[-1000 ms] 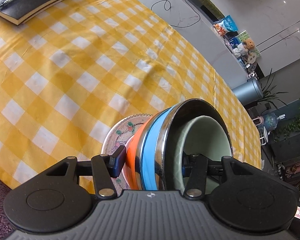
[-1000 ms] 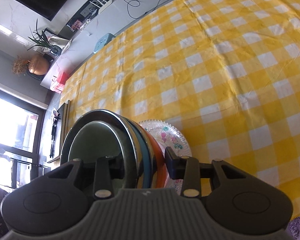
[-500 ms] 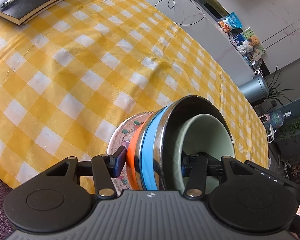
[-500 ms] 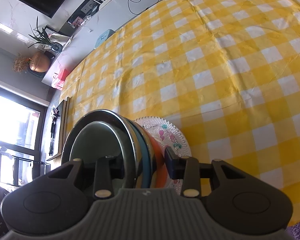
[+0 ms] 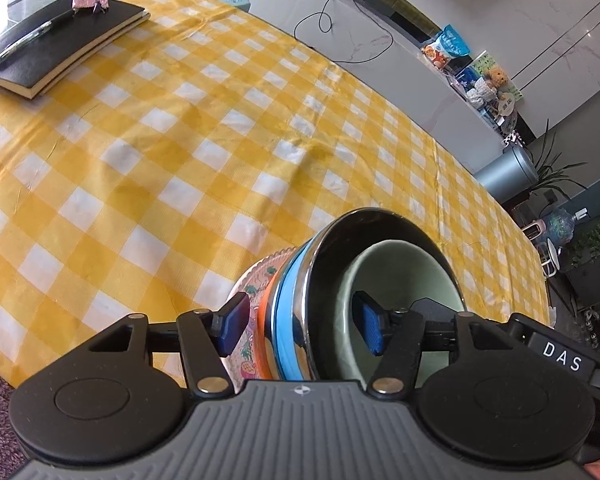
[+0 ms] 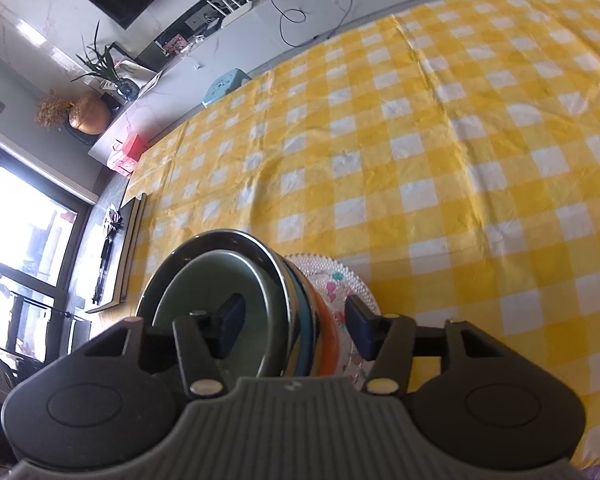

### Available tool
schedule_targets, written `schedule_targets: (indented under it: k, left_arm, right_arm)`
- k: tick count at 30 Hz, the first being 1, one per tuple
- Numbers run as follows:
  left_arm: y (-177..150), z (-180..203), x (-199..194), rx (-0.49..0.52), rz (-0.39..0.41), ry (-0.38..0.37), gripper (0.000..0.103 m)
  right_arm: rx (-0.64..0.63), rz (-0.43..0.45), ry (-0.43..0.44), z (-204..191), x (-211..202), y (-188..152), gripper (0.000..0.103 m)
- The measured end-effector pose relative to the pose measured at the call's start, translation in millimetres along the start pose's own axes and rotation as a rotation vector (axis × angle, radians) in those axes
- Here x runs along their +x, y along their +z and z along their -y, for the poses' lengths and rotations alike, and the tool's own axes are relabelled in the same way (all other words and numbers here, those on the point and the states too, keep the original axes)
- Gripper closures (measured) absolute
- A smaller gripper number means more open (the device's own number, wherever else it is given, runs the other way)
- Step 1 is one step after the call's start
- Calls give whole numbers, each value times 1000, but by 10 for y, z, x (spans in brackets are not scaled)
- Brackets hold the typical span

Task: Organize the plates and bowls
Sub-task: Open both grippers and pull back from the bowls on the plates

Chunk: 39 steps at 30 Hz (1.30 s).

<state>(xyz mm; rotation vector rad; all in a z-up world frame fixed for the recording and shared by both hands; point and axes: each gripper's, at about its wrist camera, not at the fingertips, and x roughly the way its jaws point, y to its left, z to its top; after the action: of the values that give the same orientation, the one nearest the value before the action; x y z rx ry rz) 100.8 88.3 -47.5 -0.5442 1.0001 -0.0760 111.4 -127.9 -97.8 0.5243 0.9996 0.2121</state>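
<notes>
Worktop under yellow checked cloth, living room behind. Nested stack, glass plate under orange, blue, steel and green bowls, is sitting at the near edge. Left tool and right tool are straddling the stack, released. Judged step: letting go after placing; next, backing both tools off without dragging it.

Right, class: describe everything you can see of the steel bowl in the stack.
The steel bowl is shiny, mirror-like metal with a thin rolled rim and a dark, reflective inside. It sits third in a nested stack, with a pale green bowl inside it and a blue bowl under it, then an orange bowl and a patterned plate. Both grippers, left and right, straddle the stack's rims with jaws apart, not pressing.
</notes>
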Motion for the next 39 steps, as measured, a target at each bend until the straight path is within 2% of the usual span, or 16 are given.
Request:
schedule_targets:
  k: [3,7,15,21,27,31,36,39]
  left_arm:
    - [5,32,-89,27,29,-10,32]
    - [7,126,-270,93,109,-1,32]
    - [-126,444,-795,345,277,-14,33]
    - [-399,612,-1123,505,385,50,34]
    - [-676,678,-1262,628,418,111,34]
    - [-835,699,-1295,643,433,179,33]
    - [-980,630,-1277,622,421,188,23]
    - [-1065,559,-1200,591,398,217,21]
  right_arm:
    - [-45,35,-28,-46,-63,-5,43]
    - [-104,87,-38,-103,-176,-28,43]
    - [-270,202,-80,-232,-523,-166,43]
    - [-367,249,-112,-220,-817,-351,43]
    - [-438,289,-148,-229,-1076,-630,43]
    - [-461,321,-174,-265,-1193,-824,43]
    - [-495,368,-213,-265,-1230,-1047,40]
    - [-471,346,-214,-221,-1195,-1140,40]
